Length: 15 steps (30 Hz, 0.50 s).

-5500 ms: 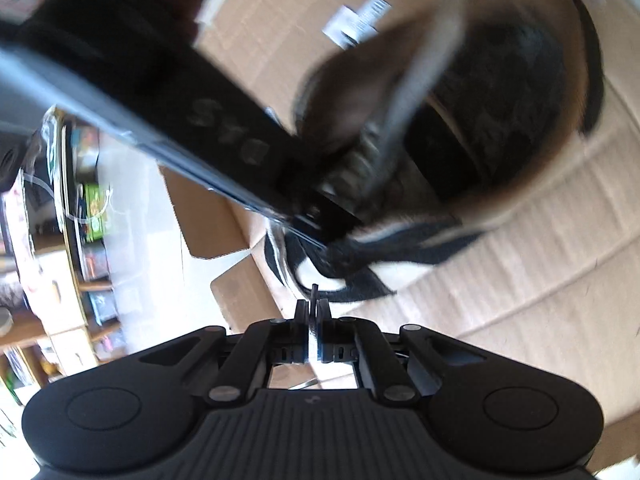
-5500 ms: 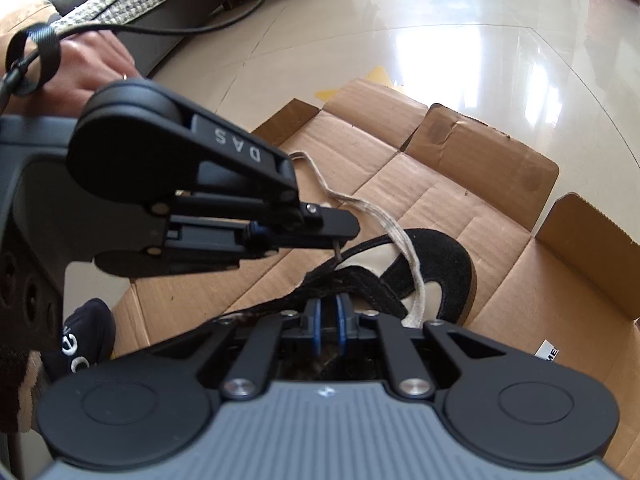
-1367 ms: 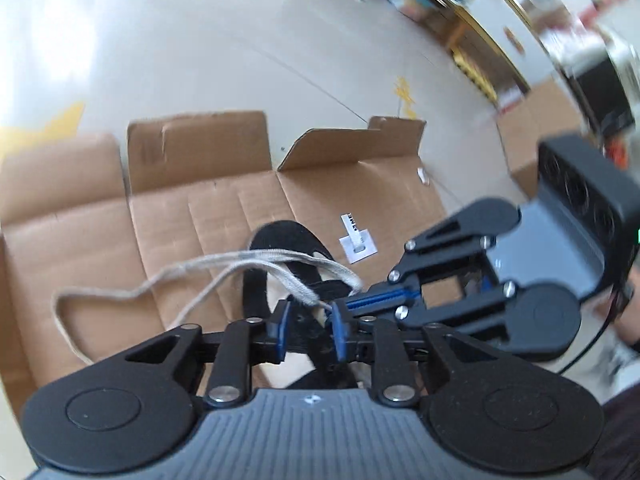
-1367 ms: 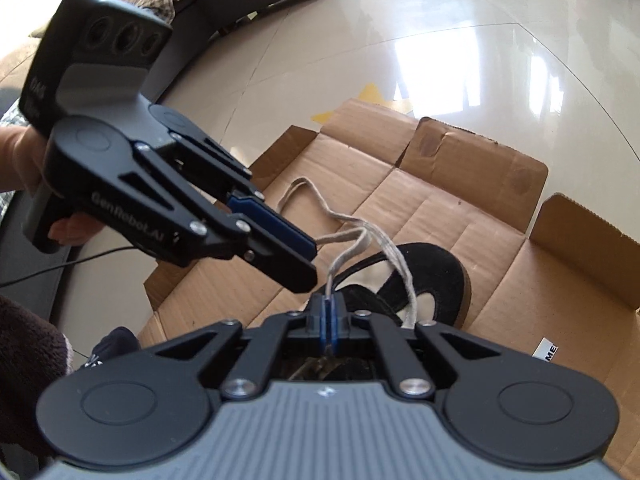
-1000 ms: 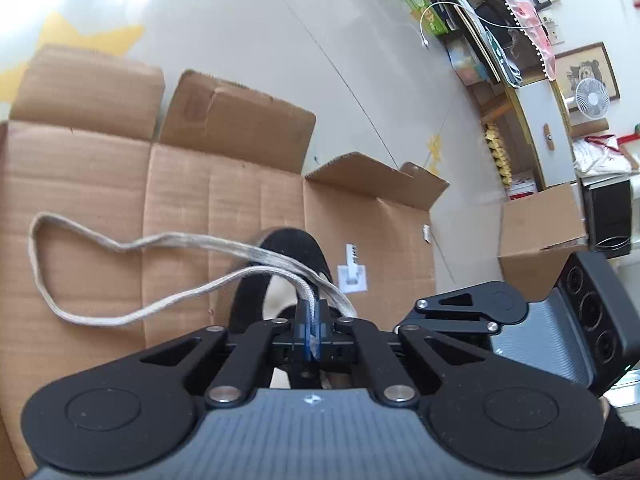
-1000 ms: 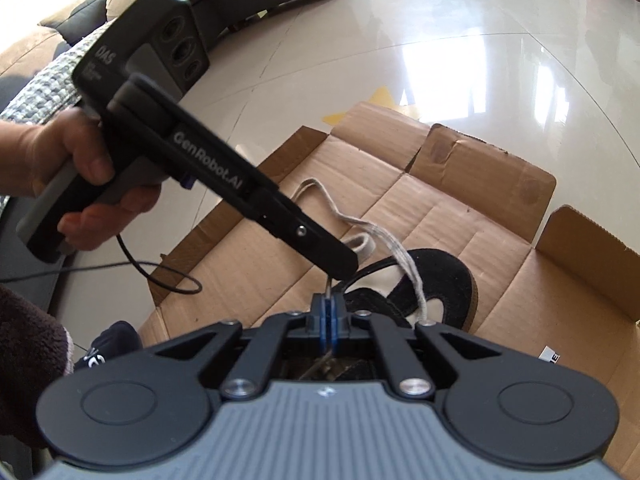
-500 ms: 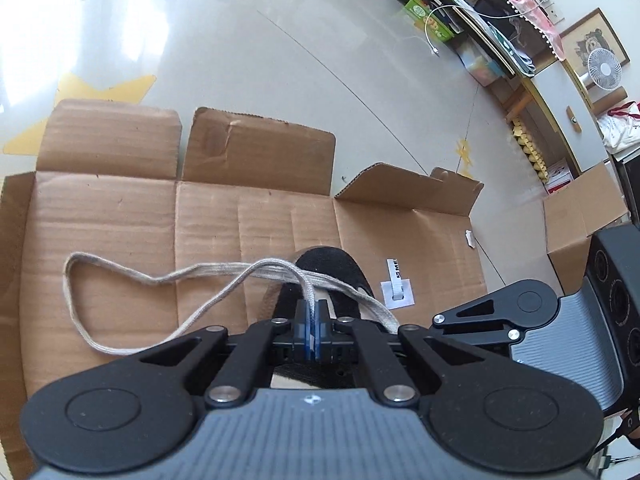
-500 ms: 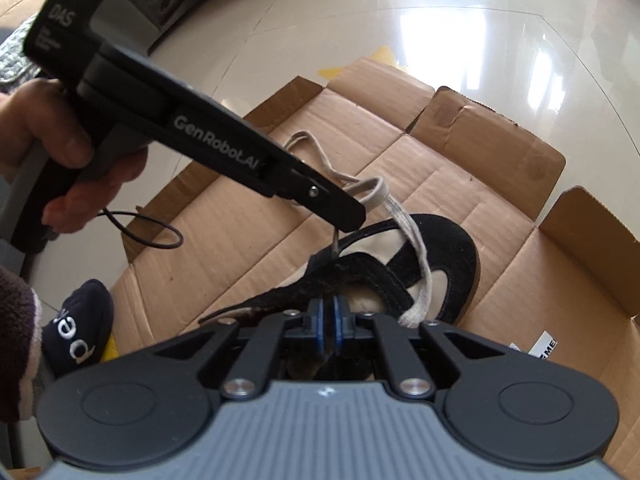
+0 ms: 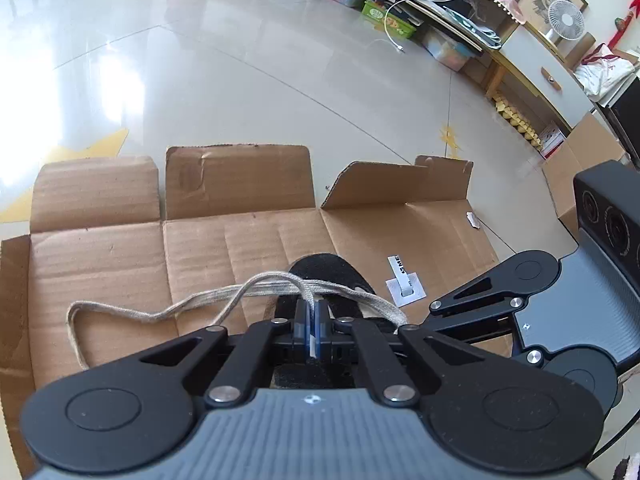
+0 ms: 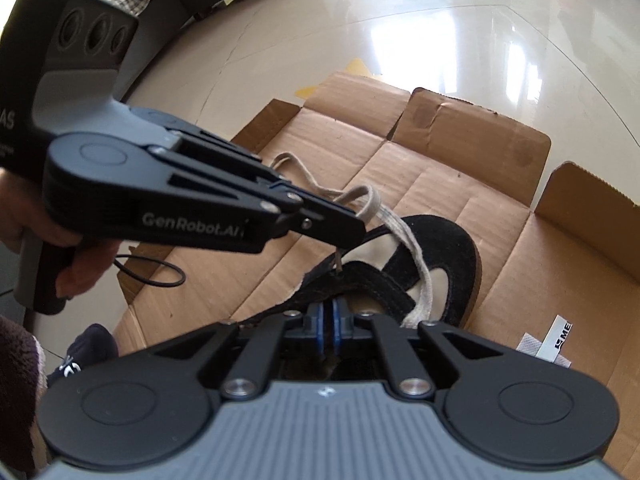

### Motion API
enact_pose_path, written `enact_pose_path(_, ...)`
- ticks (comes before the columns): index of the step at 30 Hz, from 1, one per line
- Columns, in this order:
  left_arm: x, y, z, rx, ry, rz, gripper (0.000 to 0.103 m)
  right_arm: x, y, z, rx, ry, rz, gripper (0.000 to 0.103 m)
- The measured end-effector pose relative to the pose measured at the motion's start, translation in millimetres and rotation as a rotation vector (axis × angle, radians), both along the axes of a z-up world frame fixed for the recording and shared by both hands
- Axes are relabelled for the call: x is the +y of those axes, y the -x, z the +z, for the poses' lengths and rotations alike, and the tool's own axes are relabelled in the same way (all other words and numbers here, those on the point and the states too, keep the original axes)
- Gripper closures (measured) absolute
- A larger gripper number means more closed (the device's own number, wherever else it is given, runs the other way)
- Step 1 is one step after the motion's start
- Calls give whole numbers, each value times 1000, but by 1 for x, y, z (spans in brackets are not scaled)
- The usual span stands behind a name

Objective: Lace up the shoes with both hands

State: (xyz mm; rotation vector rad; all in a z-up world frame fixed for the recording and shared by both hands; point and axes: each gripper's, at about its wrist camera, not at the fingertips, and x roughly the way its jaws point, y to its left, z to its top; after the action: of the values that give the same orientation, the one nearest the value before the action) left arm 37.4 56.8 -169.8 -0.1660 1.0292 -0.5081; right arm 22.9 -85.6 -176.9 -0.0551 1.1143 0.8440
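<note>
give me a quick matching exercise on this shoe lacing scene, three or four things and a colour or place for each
Things:
1. shoe
2. lace
3. cardboard
4. label

Descriptions:
A. white, lying on the cardboard beside the shoe
B. brown, flattened on the floor
C. black with a cream panel
D. beige, pinched in the left hand-held gripper

Pairs: 1-C, 2-D, 3-B, 4-A

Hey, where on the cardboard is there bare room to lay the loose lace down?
Bare cardboard lies between the lace loop and the far flaps, left of the shoe. Crowded: over the shoe, where both grippers meet, and right by the white label.
</note>
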Motion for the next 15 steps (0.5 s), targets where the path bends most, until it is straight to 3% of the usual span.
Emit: enact_pose_path(15, -8, 10, 3, -68, -57, -48, 102, -1, 1, 1, -1, -2, -30, 97)
